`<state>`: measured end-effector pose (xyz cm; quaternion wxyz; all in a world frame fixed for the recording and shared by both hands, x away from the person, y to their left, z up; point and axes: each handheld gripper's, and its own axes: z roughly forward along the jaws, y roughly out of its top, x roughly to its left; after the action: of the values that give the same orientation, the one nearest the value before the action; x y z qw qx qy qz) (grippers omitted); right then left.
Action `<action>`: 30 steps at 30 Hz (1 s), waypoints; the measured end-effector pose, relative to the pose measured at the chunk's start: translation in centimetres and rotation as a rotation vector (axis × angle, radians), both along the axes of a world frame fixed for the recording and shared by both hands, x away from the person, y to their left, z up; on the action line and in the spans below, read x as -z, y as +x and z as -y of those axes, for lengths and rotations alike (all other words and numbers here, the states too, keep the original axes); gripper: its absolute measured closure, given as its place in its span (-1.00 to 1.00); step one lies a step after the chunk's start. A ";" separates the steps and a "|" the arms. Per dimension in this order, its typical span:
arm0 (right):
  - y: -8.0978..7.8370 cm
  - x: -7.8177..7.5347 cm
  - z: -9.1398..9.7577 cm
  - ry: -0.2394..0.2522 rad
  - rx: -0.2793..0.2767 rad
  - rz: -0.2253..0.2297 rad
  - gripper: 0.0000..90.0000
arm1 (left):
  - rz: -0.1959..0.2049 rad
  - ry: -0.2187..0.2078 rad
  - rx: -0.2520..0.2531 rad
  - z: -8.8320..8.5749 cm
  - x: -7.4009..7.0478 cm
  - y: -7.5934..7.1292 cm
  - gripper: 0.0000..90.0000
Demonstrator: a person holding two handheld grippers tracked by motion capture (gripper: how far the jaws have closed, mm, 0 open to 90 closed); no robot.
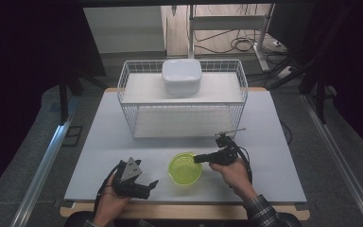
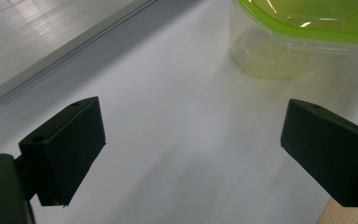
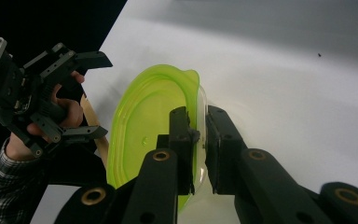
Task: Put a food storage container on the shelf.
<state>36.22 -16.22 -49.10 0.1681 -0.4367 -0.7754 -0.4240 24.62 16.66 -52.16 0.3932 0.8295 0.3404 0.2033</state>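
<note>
Your left gripper [image 1: 147,185] rests near the front edge of the table [image 1: 274,142], jaws spread wide with nothing between them, just left of the green container [image 1: 185,168]. That container sits on the table in front of the wire rack [image 1: 123,90], and your right gripper [image 3: 198,140] has its jaws pinched over the near rim, one pad inside the wall and one outside.

Expect the container to be light and empty-looking, thin clear plastic with a lime-green rim (smooth, so probably slippery). The wall will likely flex if squeezed hard; the thicker rim is the sensible place to hold, and a one-sided pinch may let it tilt as you lift.

The high view gives you the rack and the white lidded box [image 1: 181,75] on its upper shelf. The left gripper view shows the container's [image 2: 303,32] clear lower wall. The right gripper view shows the pads straddling the rim.
</note>
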 end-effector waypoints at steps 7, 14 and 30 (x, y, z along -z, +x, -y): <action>0.0 -0.5 0.3 0.025 0.012 0.018 0.83 | -0.001 -0.004 -0.002 0.0 0.0 0.0 -0.86; 0.1 -1.8 0.9 0.075 0.024 0.033 0.83 | 0.003 -0.021 -0.010 -0.1 -0.1 0.0 -0.87; 0.6 -6.9 1.7 0.145 0.059 0.130 0.83 | 0.001 -0.017 -0.005 -0.1 -0.1 0.0 -0.87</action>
<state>36.81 -17.97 -42.19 0.1360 -0.4174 -0.7389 -0.5112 24.62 16.77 -52.06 0.3998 0.8252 0.3441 0.2021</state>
